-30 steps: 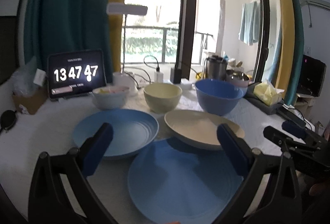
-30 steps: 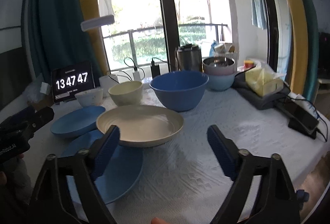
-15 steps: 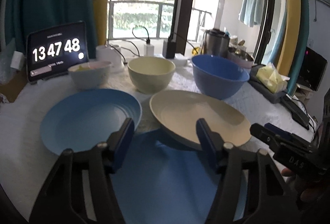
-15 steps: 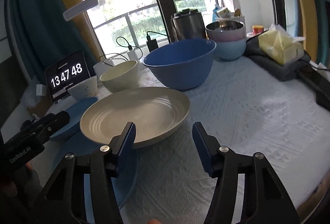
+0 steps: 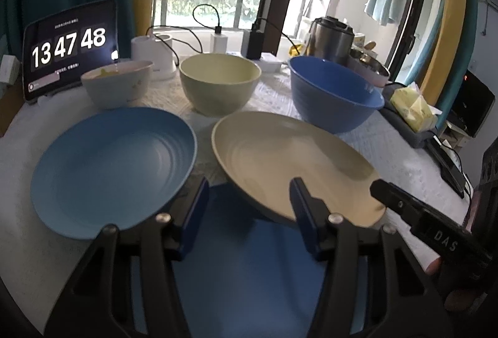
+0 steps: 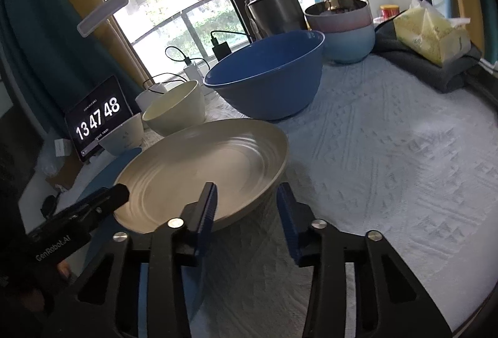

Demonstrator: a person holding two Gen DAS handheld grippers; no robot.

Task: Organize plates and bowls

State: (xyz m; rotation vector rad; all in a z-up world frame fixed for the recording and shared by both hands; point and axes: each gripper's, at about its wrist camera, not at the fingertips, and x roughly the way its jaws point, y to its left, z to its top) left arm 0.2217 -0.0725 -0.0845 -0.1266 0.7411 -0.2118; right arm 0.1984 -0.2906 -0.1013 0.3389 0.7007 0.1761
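Plates crowd the lower frame: the left gripper closes above a dark blue plate, pinching nothing; the right gripper closes astride the cream plate's near rim, not yet pressing. Bowls line the bench beyond.

A cream plate sits tilted, its near rim propped on a dark blue plate at the tabletop's near edge. A lighter blue plate lies flat beside them. Toward the far edge stand a white bowl, a cream bowl and a large blue bowl, all upright
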